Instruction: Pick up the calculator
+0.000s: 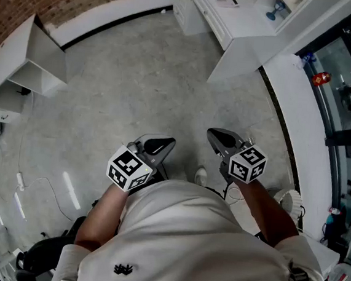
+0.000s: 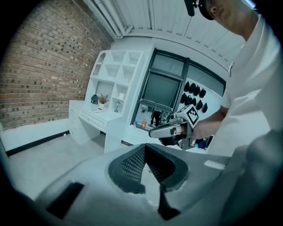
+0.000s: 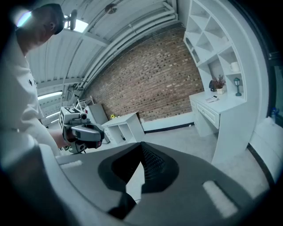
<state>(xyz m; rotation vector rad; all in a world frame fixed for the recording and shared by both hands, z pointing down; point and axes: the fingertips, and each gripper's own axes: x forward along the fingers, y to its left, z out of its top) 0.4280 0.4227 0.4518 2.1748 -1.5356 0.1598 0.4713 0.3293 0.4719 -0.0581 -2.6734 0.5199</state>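
Ceiling [image 3: 110, 35] above left tool [image 3: 100, 133]

Open floor [image 1: 138, 84] ahead; desk [image 1: 248, 27] blocks far right, shelf unit [image 1: 38, 55] left.

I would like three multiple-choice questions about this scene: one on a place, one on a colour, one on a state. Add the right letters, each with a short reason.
1. Where is the desk in the head view?
A) at the top edge
B) at the bottom left
C) in the centre

2. What colour is the desk?
A) black
B) white
C) red

3. How do the jaws of the right gripper stand?
A) wide open
B) shut on a calculator
C) shut, with nothing between them

Answers:
1 A: it stands at the upper edge, beyond the bare floor.
2 B: its top and drawers are white.
3 C: the right gripper view shows the jaws meeting, with nothing between them.
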